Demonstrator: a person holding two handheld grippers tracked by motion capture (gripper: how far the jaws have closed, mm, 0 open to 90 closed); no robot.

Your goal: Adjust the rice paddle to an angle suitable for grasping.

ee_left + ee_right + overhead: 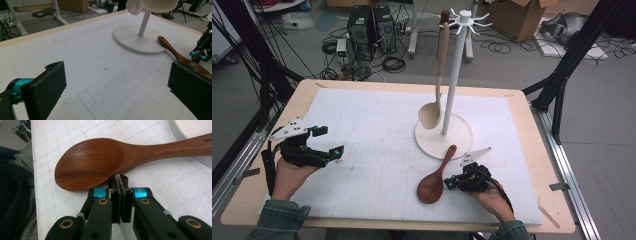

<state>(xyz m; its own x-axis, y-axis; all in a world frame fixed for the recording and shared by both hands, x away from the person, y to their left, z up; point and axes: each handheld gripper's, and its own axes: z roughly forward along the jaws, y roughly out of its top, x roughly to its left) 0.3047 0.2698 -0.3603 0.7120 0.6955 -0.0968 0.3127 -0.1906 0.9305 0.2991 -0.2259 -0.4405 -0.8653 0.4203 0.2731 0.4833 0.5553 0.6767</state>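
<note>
- Since the dark wooden spoon [434,180] lies flat on the white mat [377,150], near the person's edge of the surface [522,120], it is the spoon that is not yet hung up, I think.
- Its bowl points toward the person and its handle end rests on the rim of the round white base of the rack [443,136], so the handle tilts up a little.
- The right tongs [451,183] sit just beside the spoon, by the spot where the bowl meets the handle.
- In the right gripper view the right tongs [121,180] are closed, pad against pad, with nothing between them. The tips are right at the edge of the spoon [100,160], but I cannot tell if they touch it.
- Maybe closed tips are meant to nudge the spoon; that is only my guess.
- The left tongs [328,142] are well apart from the spoon, on the left side of the mat.
- In the left gripper view its two black pads [46,87] stand wide apart and hold nothing. They look ready to help, I think.
- A pale wooden spoon [436,95] hangs from a hook at the top of the rack, bowl down, next to the white pole [453,75].
- Other hooks [479,20] are free, so there is room for the dark spoon.
</note>
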